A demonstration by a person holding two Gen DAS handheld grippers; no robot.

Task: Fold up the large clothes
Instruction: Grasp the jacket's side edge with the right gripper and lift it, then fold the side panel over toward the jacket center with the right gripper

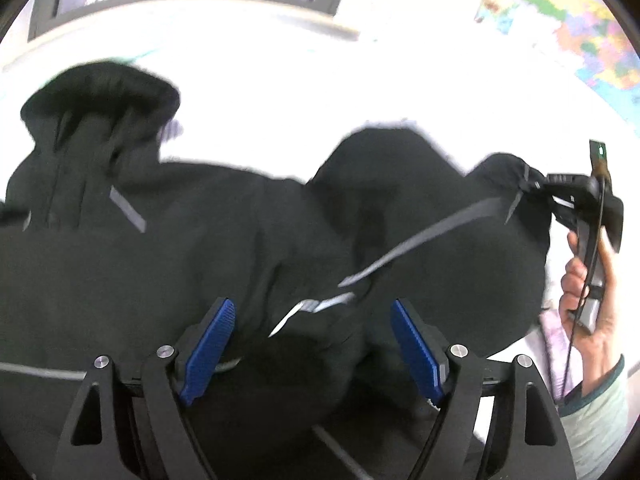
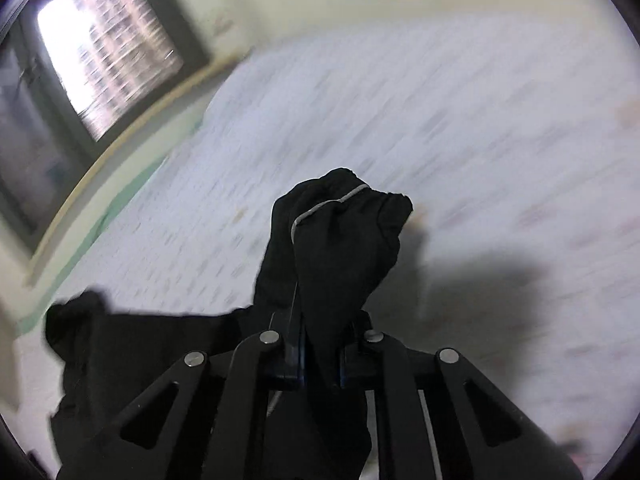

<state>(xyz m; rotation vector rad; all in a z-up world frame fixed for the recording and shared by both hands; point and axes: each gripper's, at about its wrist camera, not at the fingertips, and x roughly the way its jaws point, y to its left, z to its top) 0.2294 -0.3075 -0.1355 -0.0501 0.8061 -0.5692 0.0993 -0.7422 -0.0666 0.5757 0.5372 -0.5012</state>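
One black garment (image 1: 200, 240) on bed (image 2: 400, 100); right hand-held gripper (image 2: 316, 360) pinches it.

A bed (image 2: 460, 120) covered with a pale sheet bearing a faint small print carries everything. A black garment (image 1: 200, 240) with thin grey stripes lies spread and rumpled across the sheet, filling most of the left wrist view. One bunched end (image 2: 340, 240) is lifted clear of the bed and throws a dark shadow on the sheet beside it.
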